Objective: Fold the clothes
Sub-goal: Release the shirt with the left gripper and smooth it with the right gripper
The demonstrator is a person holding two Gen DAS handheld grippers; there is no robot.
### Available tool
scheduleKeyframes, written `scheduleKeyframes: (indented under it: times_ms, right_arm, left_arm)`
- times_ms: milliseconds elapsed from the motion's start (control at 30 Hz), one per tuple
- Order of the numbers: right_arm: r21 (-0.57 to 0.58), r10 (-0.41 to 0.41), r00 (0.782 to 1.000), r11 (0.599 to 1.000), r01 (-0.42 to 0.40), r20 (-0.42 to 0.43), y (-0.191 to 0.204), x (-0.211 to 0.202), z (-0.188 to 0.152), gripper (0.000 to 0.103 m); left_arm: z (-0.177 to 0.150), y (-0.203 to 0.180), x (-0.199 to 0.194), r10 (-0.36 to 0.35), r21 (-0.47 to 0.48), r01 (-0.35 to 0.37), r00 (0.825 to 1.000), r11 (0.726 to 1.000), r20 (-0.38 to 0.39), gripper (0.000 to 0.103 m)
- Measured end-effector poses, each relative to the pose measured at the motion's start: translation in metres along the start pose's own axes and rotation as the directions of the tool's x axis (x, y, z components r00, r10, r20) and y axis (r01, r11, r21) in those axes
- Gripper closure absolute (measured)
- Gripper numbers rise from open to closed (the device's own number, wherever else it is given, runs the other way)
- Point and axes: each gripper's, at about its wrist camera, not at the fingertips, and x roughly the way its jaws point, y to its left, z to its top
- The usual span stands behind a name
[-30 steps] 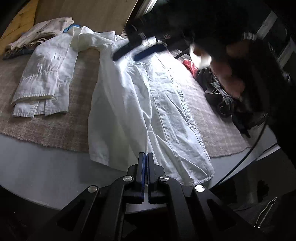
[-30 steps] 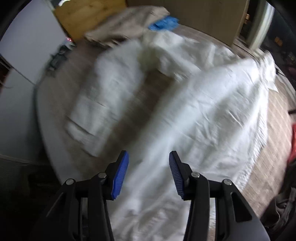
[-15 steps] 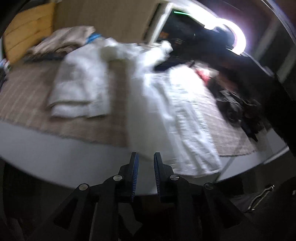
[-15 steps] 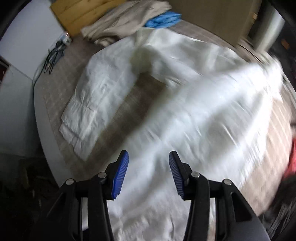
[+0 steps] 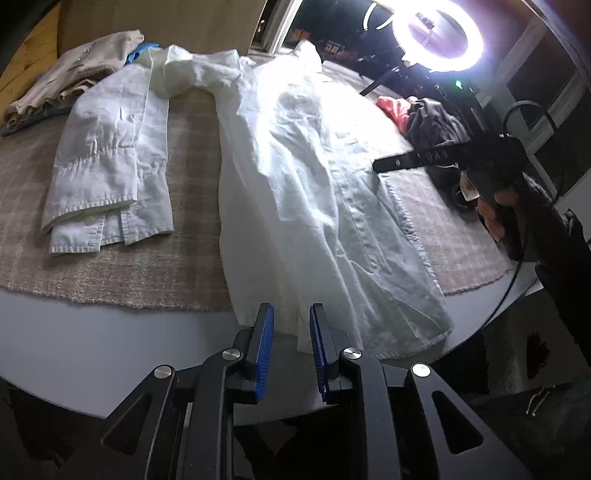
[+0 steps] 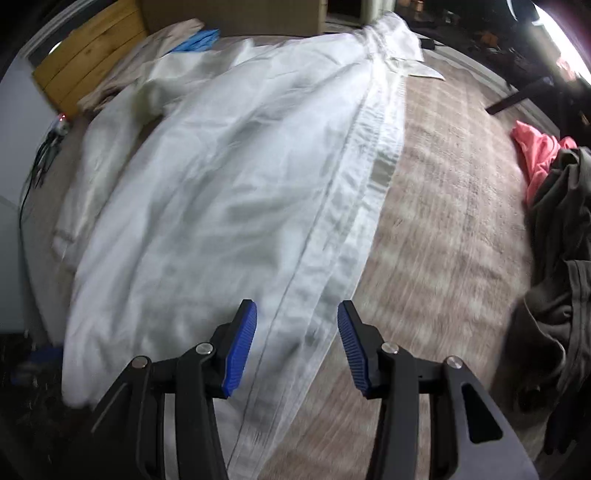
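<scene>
A white button-up shirt [image 5: 306, 177] lies spread lengthwise on a beige checked rug [image 5: 192, 206], hem toward me, one sleeve [image 5: 107, 155] folded out to the left. My left gripper [image 5: 290, 339] hovers open just short of the hem, nothing between its blue pads. In the right wrist view the same shirt [image 6: 221, 192] fills the left half, its button placket [image 6: 354, 206] running down the middle. My right gripper [image 6: 295, 339] stands wide open above the placket's lower end, holding nothing. The right gripper's body and a hand [image 5: 491, 210] show at the right of the left wrist view.
Folded beige clothes [image 5: 70, 77] and a blue item [image 5: 142, 50] lie at the far left. A pink garment [image 6: 535, 155] and dark olive clothes [image 6: 561, 236] are piled at the right. A ring light [image 5: 437, 35] glares beyond. The rug sits on a grey table [image 5: 92, 339].
My left gripper has opened from shut and drawn back toward the hem. My right gripper has swung from the shirt's collar end over to its right-hand placket edge, staying open.
</scene>
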Motion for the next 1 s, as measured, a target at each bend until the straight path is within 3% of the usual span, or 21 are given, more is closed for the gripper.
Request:
scheduleKeyframes:
  times_ms: [133,200,233,333,467,600,633,733,833,1000]
  right_arm:
    - [-0.038,0.04,0.999,0.998,-0.04,-0.014,0.001,0.008,0.004,0.061]
    - [-0.045,0.054,0.998,0.997,-0.055,-0.018,0.0,0.006,0.004,0.075]
    - [-0.048,0.061,0.998,0.997,-0.062,-0.02,0.0,0.005,0.004,0.088]
    - [-0.058,0.082,0.996,0.995,-0.083,-0.026,-0.001,0.002,0.005,0.096]
    - [-0.072,0.092,0.995,0.993,-0.094,-0.033,-0.004,-0.004,0.007,0.099]
    - [-0.059,-0.022,1.0,0.998,0.02,-0.018,-0.02,-0.014,0.008,0.1]
    - [-0.05,-0.014,1.0,0.999,0.013,-0.024,-0.024,-0.014,0.007,0.1]
    - [-0.047,0.022,0.998,0.999,-0.024,-0.055,-0.02,-0.015,0.004,0.095]
    - [-0.055,0.055,0.995,0.997,-0.059,-0.078,-0.005,-0.016,-0.007,0.056]
    - [-0.11,0.061,0.994,0.991,-0.071,-0.094,0.023,-0.006,-0.024,0.056]
  left_arm:
    - [0.001,0.0,0.001,0.004,-0.018,-0.004,1.0,1.0,-0.005,0.103]
    - [0.0,-0.001,0.0,0.011,-0.017,-0.011,1.0,1.0,-0.002,0.103]
    - [0.0,-0.001,-0.001,0.013,-0.014,-0.013,1.0,1.0,-0.001,0.103]
    - [0.0,-0.001,-0.002,0.009,-0.023,-0.009,1.0,1.0,0.01,0.103]
    - [-0.001,0.002,-0.007,0.001,-0.045,0.0,0.999,0.999,0.033,0.103]
    - [-0.006,0.001,-0.014,-0.021,-0.044,0.023,0.999,0.999,0.046,0.103]
    - [-0.01,0.001,-0.015,-0.024,-0.048,0.026,0.999,0.998,0.042,0.103]
    - [-0.015,0.005,-0.013,-0.031,-0.069,0.032,0.999,0.997,0.027,0.103]
    - [-0.019,0.008,-0.013,-0.026,-0.084,0.027,0.999,0.996,0.019,0.103]
    - [-0.021,0.009,-0.013,0.003,-0.075,-0.002,1.0,0.997,0.008,0.103]
